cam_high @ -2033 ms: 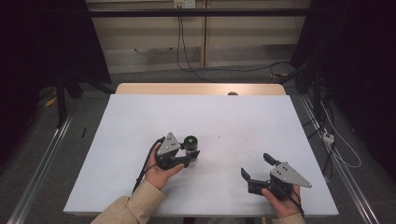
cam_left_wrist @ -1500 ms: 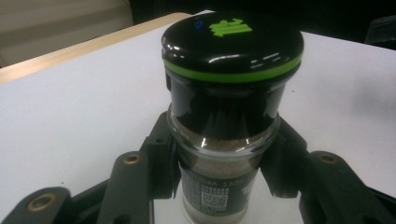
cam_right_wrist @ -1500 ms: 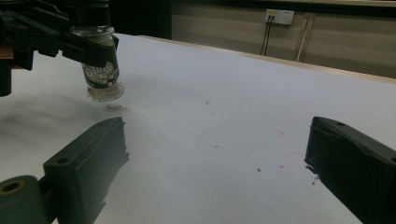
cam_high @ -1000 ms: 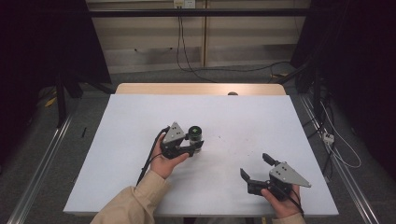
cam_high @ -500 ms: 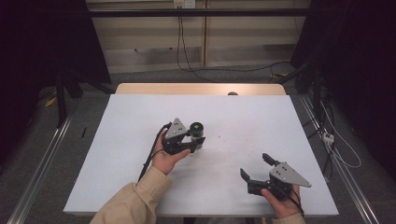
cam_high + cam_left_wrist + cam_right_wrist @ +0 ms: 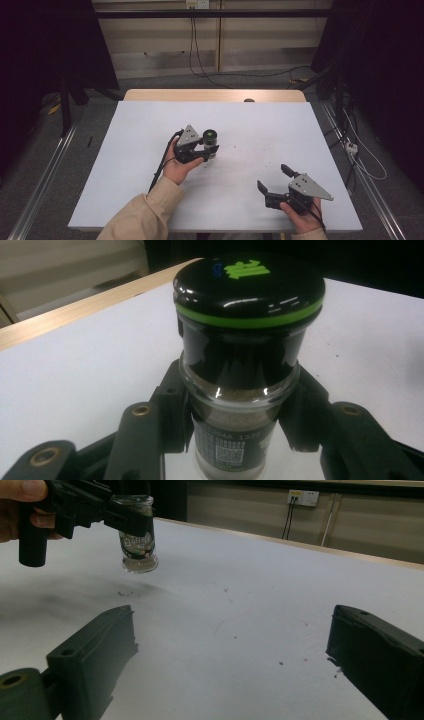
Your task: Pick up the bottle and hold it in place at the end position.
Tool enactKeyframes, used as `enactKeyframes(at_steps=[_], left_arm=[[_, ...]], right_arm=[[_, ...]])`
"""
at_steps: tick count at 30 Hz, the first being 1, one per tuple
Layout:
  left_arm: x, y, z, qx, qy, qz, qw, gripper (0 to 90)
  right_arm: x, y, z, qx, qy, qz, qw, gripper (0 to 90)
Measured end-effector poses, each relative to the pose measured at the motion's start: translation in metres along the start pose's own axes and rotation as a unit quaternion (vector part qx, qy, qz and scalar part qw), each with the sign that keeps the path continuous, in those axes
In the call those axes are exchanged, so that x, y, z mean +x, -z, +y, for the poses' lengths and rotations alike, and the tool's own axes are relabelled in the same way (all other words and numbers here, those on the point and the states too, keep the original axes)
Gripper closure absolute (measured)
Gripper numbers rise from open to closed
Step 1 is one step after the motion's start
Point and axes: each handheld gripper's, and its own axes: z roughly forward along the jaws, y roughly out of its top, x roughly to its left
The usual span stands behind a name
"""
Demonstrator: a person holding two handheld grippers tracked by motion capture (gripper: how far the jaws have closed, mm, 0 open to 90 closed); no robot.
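Gripping a small black-lidded glass spice jar (image 6: 240, 390) below its cap for upright lift, left gripper (image 6: 202, 150) jaws clamp; right gripper (image 6: 274, 181) jaws agape, idle on white desk (image 6: 250, 125).

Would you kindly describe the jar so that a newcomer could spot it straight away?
Start at the white table and look near its middle, where the left gripper is shut around a small glass jar. It holds brownish powder and has a black lid with a green ring and green logo, the table's one spot of colour.
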Motion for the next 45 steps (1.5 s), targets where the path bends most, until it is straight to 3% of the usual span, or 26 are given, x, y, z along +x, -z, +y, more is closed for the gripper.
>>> enactKeyframes(at_steps=[1,14,45], left_arm=[[0.000,-0.001,0.000,-0.002,0.007,-0.003,1.0000,53.0],[0.003,-0.004,0.007,-0.002,0.003,-0.001,1.0000,53.0],[0.013,-0.014,0.001,0.001,0.014,0.016,0.9998,53.0]], right_arm=[[0.000,0.000,0.000,0.000,0.000,0.000,1.0000,4.6],[-0.001,0.000,0.000,-0.002,0.000,-0.001,1.0000,4.7],[-0.002,0.001,0.001,-0.006,-0.005,-0.004,1.0000,4.6]])
